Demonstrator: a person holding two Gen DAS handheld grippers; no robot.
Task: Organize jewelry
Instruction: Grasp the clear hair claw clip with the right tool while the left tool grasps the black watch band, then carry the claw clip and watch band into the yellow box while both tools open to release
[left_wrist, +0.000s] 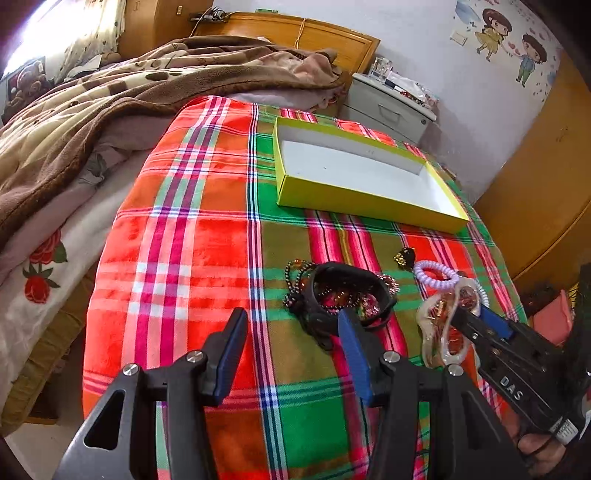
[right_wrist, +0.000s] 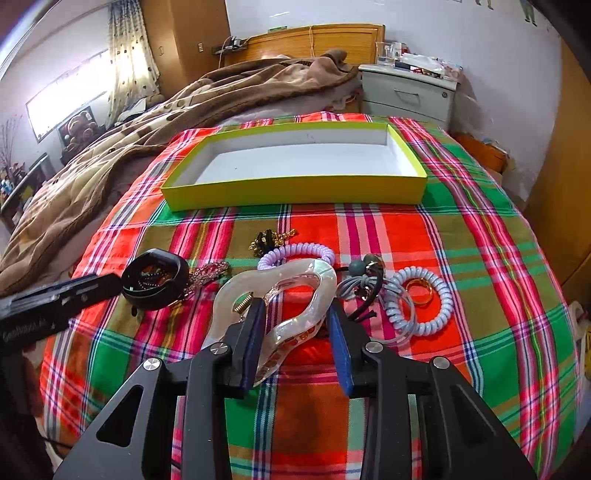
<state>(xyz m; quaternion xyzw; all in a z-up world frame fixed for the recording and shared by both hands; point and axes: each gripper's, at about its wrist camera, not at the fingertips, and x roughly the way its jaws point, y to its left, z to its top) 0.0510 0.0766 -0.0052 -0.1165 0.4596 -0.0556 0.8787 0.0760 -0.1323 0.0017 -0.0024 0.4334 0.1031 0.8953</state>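
Right tongs (right_wrist: 295, 325) open astride the pearly clip (right_wrist: 280, 291) on the bed, left tongs (left_wrist: 291, 332) open beside it; we judge it stiff, slick, brittle—grip mid-body.

The left tongs (left_wrist: 291, 345) hover low over the bed with their jaws set wide apart and nothing between them; one blue-faced finger (left_wrist: 355, 354) stands to the right and the dark one to the left. The right tongs (right_wrist: 295, 341) reach in from the right side, tilted down toward the bed, and in the left wrist view (left_wrist: 480, 325) they show as a long black body marked with white letters. Their jaws stand partly spread, and a pearly hair clip (right_wrist: 273, 291) lies between the two fingers, against the left pad (right_wrist: 255, 343)
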